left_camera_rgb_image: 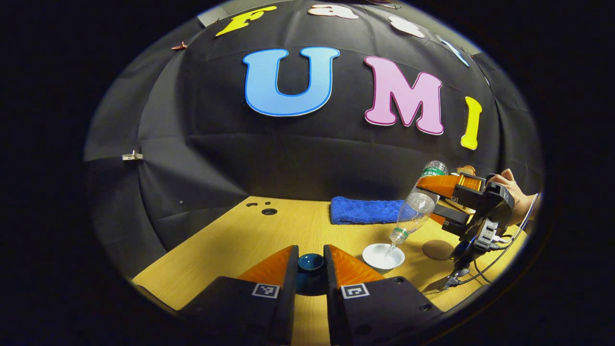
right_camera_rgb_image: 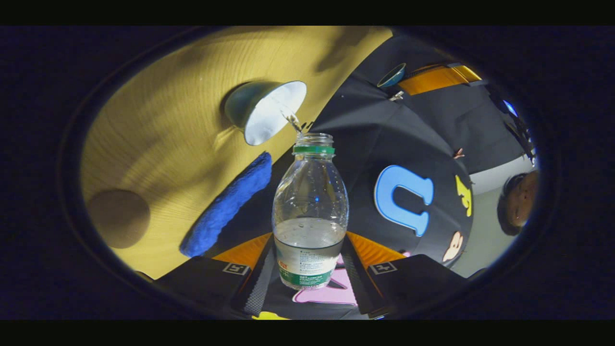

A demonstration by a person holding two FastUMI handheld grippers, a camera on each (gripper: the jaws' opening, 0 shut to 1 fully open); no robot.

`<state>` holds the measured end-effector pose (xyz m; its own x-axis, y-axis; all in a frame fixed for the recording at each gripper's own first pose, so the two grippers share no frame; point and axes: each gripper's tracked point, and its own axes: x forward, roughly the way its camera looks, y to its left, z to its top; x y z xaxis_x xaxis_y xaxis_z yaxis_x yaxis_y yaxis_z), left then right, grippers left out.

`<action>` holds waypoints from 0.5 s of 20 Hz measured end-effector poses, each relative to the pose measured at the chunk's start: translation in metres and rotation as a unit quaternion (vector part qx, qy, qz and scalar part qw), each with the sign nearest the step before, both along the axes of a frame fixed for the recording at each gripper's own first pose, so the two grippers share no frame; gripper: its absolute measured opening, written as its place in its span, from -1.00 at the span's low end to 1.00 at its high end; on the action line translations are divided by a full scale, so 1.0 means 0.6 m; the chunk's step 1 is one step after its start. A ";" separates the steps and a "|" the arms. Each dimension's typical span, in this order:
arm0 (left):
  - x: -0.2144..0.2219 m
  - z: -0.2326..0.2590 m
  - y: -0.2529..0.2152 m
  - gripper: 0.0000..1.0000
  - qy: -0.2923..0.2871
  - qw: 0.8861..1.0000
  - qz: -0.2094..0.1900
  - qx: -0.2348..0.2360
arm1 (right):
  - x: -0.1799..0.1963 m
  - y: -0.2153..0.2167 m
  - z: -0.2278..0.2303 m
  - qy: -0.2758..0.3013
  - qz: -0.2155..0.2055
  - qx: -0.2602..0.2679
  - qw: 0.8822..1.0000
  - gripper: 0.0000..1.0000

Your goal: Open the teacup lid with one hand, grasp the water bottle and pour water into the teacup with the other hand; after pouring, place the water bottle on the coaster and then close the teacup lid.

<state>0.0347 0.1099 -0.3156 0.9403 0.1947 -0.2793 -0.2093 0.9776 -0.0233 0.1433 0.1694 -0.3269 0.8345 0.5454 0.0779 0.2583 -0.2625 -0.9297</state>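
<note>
Left tool (left_camera_rgb_image: pixel 310 269): clenched on the teacup lid (left_camera_rgb_image: pixel 310 263) — a small, dark teal, glazed dome held off the worktop (left_camera_rgb_image: pixel 240 235), near and left of the cup.
Right tool (right_camera_rgb_image: pixel 310 269): both fingers press the lower body of the water bottle (right_camera_rgb_image: pixel 310 202); in the left gripper view this tool (left_camera_rgb_image: pixel 435 199) and the hand (left_camera_rgb_image: pixel 511 190) behind it sit at the right.
Bottle: clear thin plastic, rounded shoulders, green neck ring, cap off, tipped mouth-down over the teacup (left_camera_rgb_image: pixel 383 255); a thin stream falls from its mouth.
Teacup: small round bowl, white glazed inside, teal outside, standing open on the worktop.
Coaster (left_camera_rgb_image: pixel 437 250): flat brown disc, matt, cork-like, just right of the cup — bare.
Cloth (left_camera_rgb_image: pixel 366 210): thick blue towel, fluffy pile, folded, at the far side.
Worktop: pale wood grain, smooth.
Spill risk: the cup is shallow and narrow, so a steeper tilt or a sideways drift would likely send water over the rim.
Grip risk: thin plastic may buckle or slide between the fingers if squeezed unevenly.
Lid risk: smooth glaze, small knob — it could slip out and chip.
</note>
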 end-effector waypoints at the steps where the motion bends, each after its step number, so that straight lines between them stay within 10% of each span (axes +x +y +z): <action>1: -0.002 -0.001 0.000 -0.36 0.000 1.000 -0.001 0.000 | -0.001 -0.001 0.004 -0.015 0.004 0.001 1.000 0.43; 10: -0.006 0.004 -0.005 -0.36 -0.002 1.000 -0.005 -0.002 | -0.002 0.002 0.004 -0.024 0.010 -0.001 1.000 0.50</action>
<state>0.0313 0.1071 -0.3134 0.9430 0.1852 -0.2767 -0.2004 0.9793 -0.0272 0.1423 0.1706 -0.3247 0.8188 0.5621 0.1164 0.3082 -0.2594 -0.9153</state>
